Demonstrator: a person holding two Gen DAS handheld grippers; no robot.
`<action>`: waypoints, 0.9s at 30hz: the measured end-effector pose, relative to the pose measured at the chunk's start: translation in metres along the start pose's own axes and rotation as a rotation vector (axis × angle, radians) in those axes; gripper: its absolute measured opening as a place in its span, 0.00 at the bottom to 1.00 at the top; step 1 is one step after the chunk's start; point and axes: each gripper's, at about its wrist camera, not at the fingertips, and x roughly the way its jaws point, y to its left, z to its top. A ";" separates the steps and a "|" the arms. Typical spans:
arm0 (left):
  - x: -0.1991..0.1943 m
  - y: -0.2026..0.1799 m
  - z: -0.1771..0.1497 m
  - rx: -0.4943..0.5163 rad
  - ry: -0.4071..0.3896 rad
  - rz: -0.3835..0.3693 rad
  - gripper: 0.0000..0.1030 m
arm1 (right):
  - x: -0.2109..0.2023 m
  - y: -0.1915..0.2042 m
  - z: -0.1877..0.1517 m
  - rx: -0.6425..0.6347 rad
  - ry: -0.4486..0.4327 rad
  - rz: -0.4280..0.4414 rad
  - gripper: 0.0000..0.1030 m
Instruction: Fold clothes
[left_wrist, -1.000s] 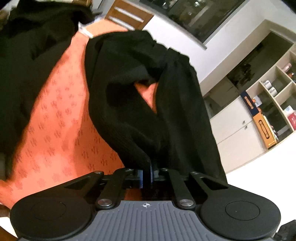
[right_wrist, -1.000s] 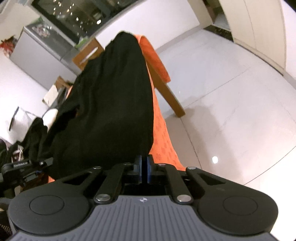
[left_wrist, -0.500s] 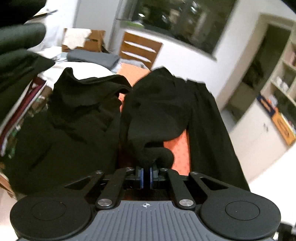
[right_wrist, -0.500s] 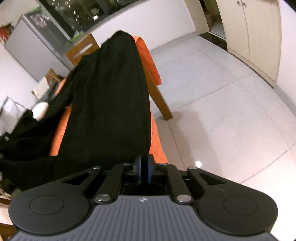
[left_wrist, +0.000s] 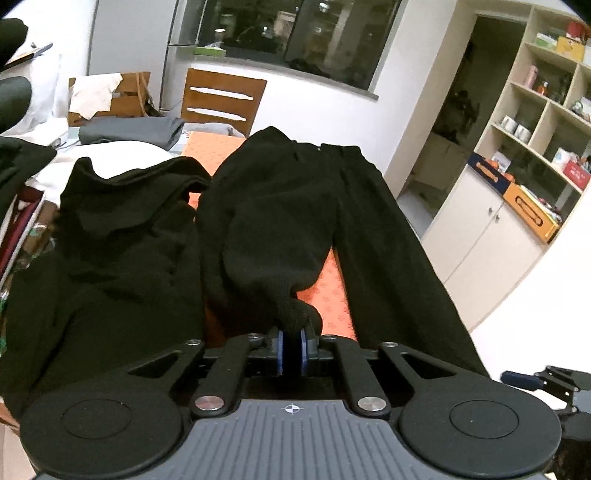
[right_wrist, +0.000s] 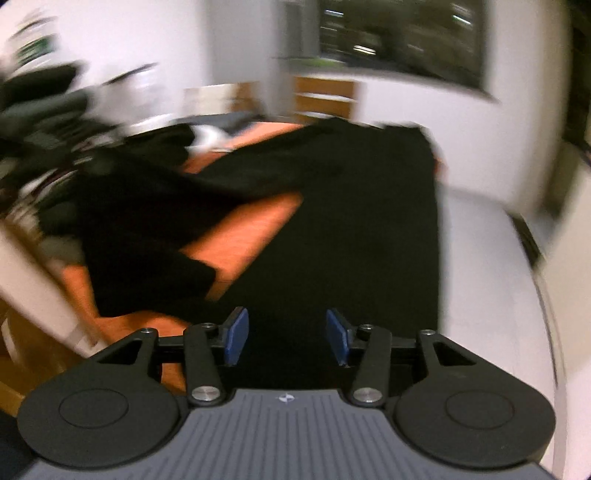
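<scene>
Black trousers (left_wrist: 369, 229) lie spread on the orange-covered counter (left_wrist: 328, 291); the left tool (left_wrist: 291, 350) pinches one bunched cuff, while the right tool (right_wrist: 287, 336) is opening, empty.

The left gripper (left_wrist: 291, 350) tilts downward, its blue pads (left_wrist: 280, 350) pinched tight on a bunched cuff of the black trousers (left_wrist: 280, 229). The right gripper (right_wrist: 287, 336), just above the trousers, is opening, nothing pressed between its pads.
</scene>
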 end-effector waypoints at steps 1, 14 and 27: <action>0.002 0.001 0.000 -0.002 0.003 0.001 0.11 | 0.008 0.006 0.003 -0.031 -0.001 0.036 0.52; 0.024 0.005 -0.006 -0.010 0.017 0.065 0.44 | 0.115 0.048 0.026 -0.367 0.077 0.202 0.54; 0.012 0.014 -0.020 -0.100 -0.014 0.187 0.59 | 0.141 0.048 0.024 -0.607 0.086 0.268 0.59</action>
